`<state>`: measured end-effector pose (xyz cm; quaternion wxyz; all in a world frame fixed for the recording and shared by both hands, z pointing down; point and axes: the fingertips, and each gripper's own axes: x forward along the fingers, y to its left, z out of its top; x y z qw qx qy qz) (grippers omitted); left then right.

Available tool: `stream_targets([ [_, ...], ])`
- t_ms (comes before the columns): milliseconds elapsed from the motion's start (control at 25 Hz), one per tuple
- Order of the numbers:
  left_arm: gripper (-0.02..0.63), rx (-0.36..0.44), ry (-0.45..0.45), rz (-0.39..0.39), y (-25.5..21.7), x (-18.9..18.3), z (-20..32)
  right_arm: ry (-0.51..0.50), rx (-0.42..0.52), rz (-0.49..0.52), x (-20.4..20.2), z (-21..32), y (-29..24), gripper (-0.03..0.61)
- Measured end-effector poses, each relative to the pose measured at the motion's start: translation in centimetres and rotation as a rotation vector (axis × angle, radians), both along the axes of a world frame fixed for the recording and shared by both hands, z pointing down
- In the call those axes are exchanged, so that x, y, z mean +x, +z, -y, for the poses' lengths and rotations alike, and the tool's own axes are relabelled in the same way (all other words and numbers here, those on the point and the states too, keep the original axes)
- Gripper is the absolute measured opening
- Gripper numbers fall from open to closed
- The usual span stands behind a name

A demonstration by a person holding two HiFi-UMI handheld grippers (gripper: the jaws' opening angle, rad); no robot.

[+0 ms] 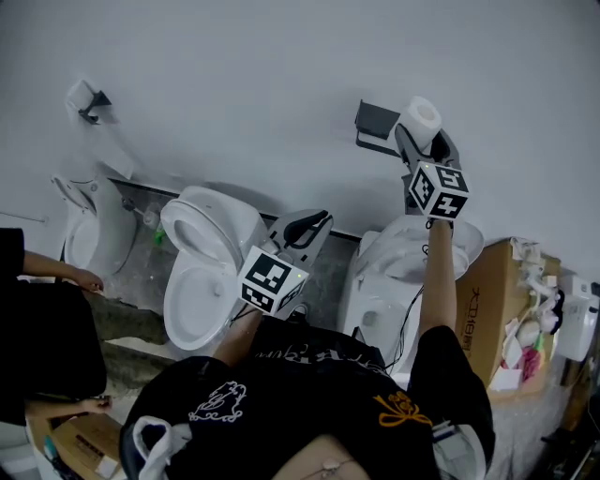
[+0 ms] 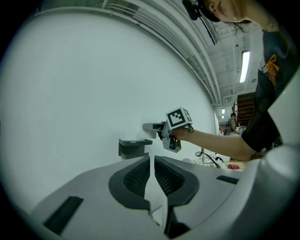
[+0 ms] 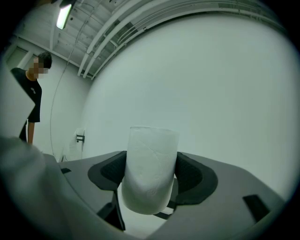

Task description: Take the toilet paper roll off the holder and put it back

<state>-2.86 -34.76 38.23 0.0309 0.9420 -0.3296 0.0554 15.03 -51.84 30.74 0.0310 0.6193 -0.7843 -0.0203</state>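
We see a plain pale grey wall [image 1: 234,75] across the far side of the room; three white ceramic toilets [image 1: 202,272] stand in a row against it; a brown cardboard box [image 1: 492,300] stands near the right edge, and its dark print is too small to read.

The black-and-white square markers on the grippers' cubes are patterns, not words; the white and orange prints on the black shirt [image 1: 309,394] we cannot read.

The right gripper [image 1: 419,133] is raised to the wall; its dark pads [image 3: 190,176] stand wide and pinch the white toilet paper roll [image 1: 422,120] from both sides; the roll is just right of the dark grey wall holder [image 1: 377,125], and we cannot tell if they touch.

The right gripper view shows the roll [image 3: 150,171] upright in the grip; the holder does not appear there; a person in black [image 3: 32,93] stands at far left under a ceiling lamp [image 3: 64,14].

The left gripper [image 1: 312,225] is low, over the middle toilet; in the left gripper view its ribbed pads [image 2: 138,178] are pressed nearly together with nothing between them, and beyond them we see the holder [image 2: 133,146] from the side.

Only the head view shows a second small holder [image 1: 84,98] on the wall at far left.
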Motion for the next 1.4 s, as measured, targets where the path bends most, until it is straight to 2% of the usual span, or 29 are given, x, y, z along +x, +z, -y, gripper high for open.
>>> stream_targets([
  [480,0.043,-0.024,0.003,-0.001,1.0,-0.9,2.8,0.101,-0.034,-0.028,0.6,6.2,2.2,0.325],
  [840,0.043,-0.036,-0.014,-0.01,1.4,-2.4,4.3,0.189,-0.04,-0.073,0.8,6.9,2.4,0.325],
  [1040,0.043,-0.036,-0.015,-0.009,1.5,-2.8,4.4,0.226,-0.024,-0.141,0.6,6.8,2.6,0.328],
  [1240,0.043,-0.04,-0.036,-0.014,1.7,-3.9,4.8,0.217,-0.054,-0.126,0.7,7.1,2.8,0.33],
  [1400,0.043,-0.04,-0.043,-0.018,1.5,-4.3,4.8,0.141,-0.076,-0.125,-0.2,6.9,3.1,0.352],
])
